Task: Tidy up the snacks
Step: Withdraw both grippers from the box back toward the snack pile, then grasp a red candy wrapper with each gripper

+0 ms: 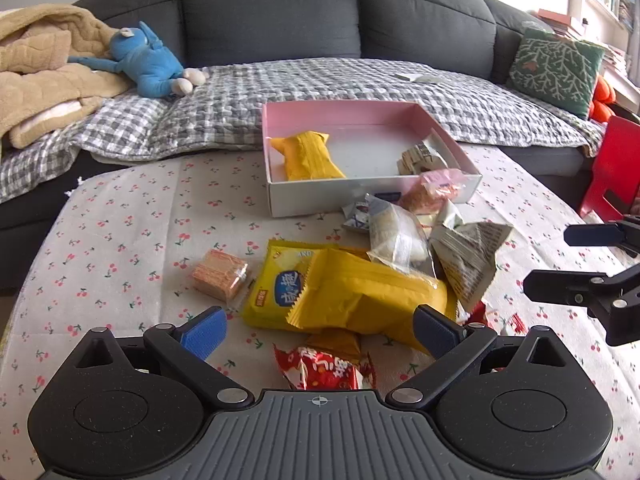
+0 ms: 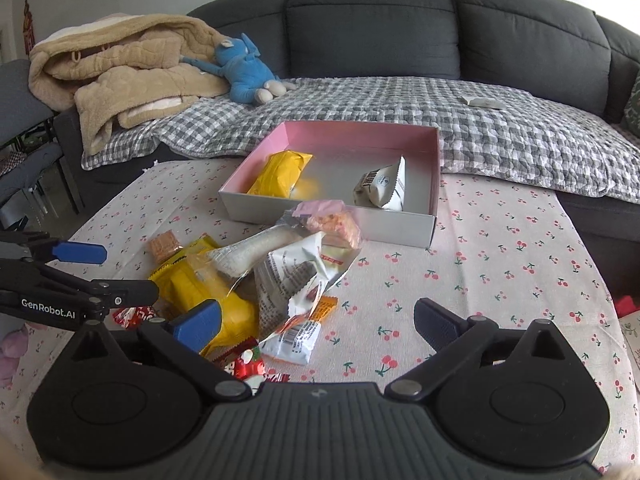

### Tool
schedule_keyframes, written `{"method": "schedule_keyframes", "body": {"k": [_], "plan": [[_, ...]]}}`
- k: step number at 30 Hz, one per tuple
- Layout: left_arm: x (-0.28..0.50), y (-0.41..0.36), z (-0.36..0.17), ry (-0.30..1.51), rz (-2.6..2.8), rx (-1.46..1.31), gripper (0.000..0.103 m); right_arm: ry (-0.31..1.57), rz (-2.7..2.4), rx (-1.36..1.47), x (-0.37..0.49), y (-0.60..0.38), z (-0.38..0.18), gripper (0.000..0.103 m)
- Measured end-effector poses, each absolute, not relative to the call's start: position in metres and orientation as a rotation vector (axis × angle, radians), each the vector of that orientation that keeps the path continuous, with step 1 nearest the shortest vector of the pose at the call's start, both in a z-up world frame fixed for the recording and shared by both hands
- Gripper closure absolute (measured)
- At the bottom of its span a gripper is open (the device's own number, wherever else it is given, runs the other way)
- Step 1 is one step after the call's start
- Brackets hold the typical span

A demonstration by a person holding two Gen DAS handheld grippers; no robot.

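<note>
In the left wrist view, the left gripper (image 1: 320, 328) is seen with its jaws spread wide and nothing clasped; between its blue pads lies a large yellow snack packet (image 1: 352, 292) at the near edge of a heap of snacks on the cherry-print tablecloth (image 1: 120, 248). A red wrapper (image 1: 320, 368) lies just below the packet, and a wafer pack (image 1: 220, 278) rests alone to the left of the heap. A clear pouch of white pieces (image 1: 396, 232) and a grey-printed sachet (image 1: 468, 264) are piled behind. The pink-lined box (image 1: 360, 114) stands beyond the heap, with a yellow packet (image 1: 306, 156) and a brown-and-white sachet (image 1: 422, 156) inside. A pink crisp packet (image 1: 434, 190) leans on its front wall. The right gripper (image 1: 588, 260) is visible at the right edge, released.

In the right wrist view, the right gripper (image 2: 318, 324) is held fully released above the cloth, its left pad over the yellow packet, nothing grasped. The box is seen behind the heap, and a blue plush toy (image 2: 244, 74) lies on the sofa.
</note>
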State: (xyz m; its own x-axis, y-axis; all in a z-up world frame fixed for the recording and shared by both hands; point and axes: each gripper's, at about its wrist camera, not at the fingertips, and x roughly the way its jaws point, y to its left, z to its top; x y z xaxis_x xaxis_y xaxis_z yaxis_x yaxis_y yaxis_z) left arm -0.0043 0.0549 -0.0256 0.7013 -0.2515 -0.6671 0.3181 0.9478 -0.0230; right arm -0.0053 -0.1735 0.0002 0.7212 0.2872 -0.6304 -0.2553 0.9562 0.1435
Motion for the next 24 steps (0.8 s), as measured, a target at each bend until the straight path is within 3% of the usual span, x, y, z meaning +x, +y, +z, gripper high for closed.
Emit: {"method": "schedule_keyframes", "body": {"k": [13,24], "plan": [[-0.036,0.059,-0.081,0.703,-0.357,0.157,0.003,0.743,0.414,-0.009,-0.025,-0.153,-0.036,0.000],[-0.029,0.062,-0.083,0.660,-0.341,0.108,0.005,0.736,0.405,-0.045,-0.029,-0.144,-0.053,0.001]]}}
